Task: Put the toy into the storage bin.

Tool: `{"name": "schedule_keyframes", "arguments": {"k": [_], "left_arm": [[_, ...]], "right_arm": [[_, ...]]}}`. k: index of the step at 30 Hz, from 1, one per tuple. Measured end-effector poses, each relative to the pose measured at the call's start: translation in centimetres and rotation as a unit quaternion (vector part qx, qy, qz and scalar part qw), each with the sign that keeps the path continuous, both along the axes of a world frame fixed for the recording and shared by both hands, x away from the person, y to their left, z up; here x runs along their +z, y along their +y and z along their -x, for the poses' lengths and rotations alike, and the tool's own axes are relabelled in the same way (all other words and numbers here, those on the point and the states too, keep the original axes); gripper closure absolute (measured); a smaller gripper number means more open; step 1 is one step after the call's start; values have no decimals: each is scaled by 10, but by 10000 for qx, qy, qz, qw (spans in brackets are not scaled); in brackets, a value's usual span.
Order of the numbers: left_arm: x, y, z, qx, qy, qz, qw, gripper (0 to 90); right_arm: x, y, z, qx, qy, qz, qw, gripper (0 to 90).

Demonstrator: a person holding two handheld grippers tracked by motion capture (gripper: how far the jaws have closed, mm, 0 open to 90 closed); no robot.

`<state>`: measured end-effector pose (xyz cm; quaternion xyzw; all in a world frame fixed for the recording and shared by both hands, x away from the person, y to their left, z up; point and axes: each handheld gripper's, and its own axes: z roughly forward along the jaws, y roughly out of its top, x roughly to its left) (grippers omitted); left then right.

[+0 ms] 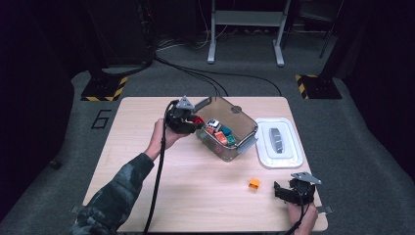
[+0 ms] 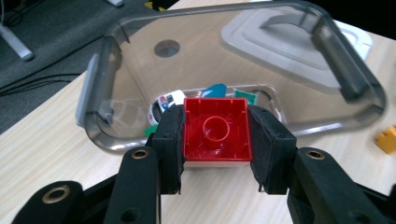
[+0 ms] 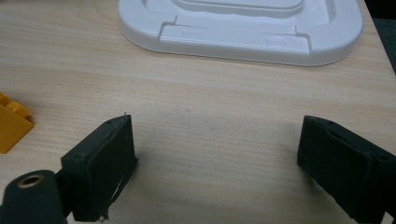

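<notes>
A: Between the left gripper (image 2: 215,140) jaws: a glossy red plastic brick (image 2: 216,133), square, hollow underside with a round tube, clamped on both flanks.
B: Beyond it?
A: Smoky clear bin (image 2: 369,100), rounded corners, holding small coloured bricks. No readable labels.
B: Right gripper (image 3: 219,158)?
A: Jaws wide apart over bare wood-grain table (image 3: 210,93). White lid (image 3: 243,32) ahead, orange brick (image 3: 11,126) left.

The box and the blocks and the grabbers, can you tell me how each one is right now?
Left gripper: shut on the red block.
Red block: held up at the box's edge, hollow side showing.
Right gripper: open, nothing between its jaws.
Clear box: open, blocks inside.
White lid: off, flat on the table beside the box.
Orange block: loose on the table.
</notes>
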<state>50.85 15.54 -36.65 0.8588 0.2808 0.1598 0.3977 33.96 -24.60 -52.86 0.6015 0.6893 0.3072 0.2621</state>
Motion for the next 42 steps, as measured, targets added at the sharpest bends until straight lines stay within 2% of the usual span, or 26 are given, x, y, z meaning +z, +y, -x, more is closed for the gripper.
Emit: {"name": "schedule_keyframes", "arguments": {"k": [4,9,11,19,23,24,26,29,30,32,36,42], "left_arm": [[2,-6,-12,91,10,-119,9999,589],[-4,-17,-28,248,214,-286,9991,588],[-7,-22,-31,282,291,-412,9983,588],[-17,-28,-39,427,483,-574,9963,586],[-17,-28,-37,421,525,-601,9959,580],[-17,-29,-36,415,534,-703,9952,577],[-17,-28,-35,384,592,-745,9947,540],[-15,-25,-34,409,575,-750,9947,467],[-13,-24,-32,427,579,-676,9951,449],[-10,-21,-28,404,574,-658,9954,394],[-4,-16,-16,352,447,-533,9970,307],[-3,-4,4,231,405,-393,9981,247]], "right_arm": [[0,0,0,-8,5,-6,10000,103],[0,0,0,-7,4,-6,10000,103],[0,0,0,-1,-1,-1,10000,103],[0,0,0,1,-1,0,10000,103],[0,0,0,1,-1,0,10000,103],[0,0,0,2,0,0,10000,103],[0,0,0,7,-1,1,10000,103],[0,0,0,8,-2,0,10000,103],[0,0,0,5,0,-4,10000,102],[0,0,0,9,0,-3,10000,102],[0,0,0,13,0,-2,10000,102],[0,0,0,9,0,-4,10000,103]]}}
